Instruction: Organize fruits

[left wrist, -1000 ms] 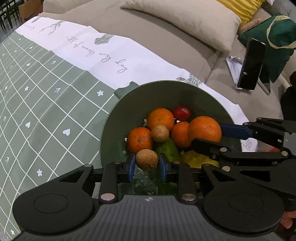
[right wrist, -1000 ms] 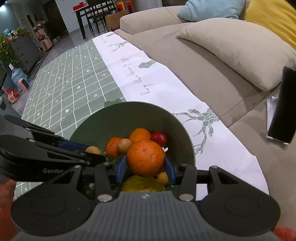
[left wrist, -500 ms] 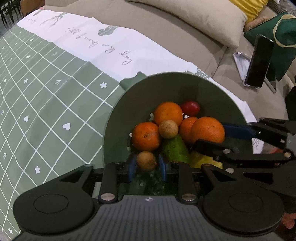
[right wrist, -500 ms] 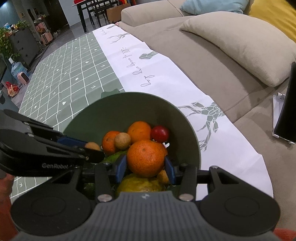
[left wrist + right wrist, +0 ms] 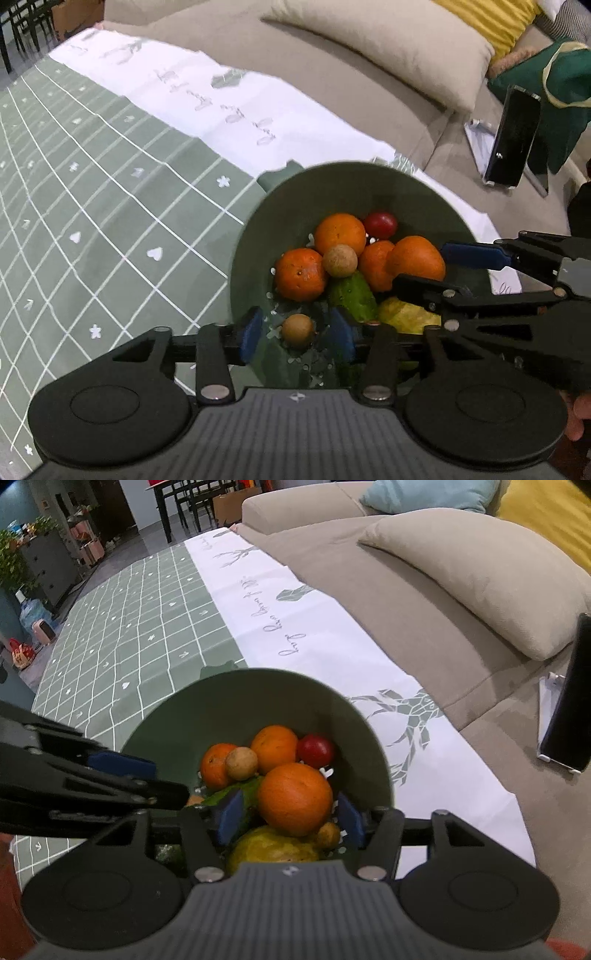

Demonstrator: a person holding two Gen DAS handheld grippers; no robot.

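Both tools spread wide since before — brown fruit [image 5: 297, 330] freed | orange [image 5: 294, 798] freed | cucumber [image 5: 351, 297] axis leans up-left

Orange fruits [image 5: 340, 233], green bowl [image 5: 332, 188], checked green cloth [image 5: 92, 192]

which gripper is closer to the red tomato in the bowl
Right. The right gripper sits just short of the red tomato, with an orange between; the left gripper is farther back.
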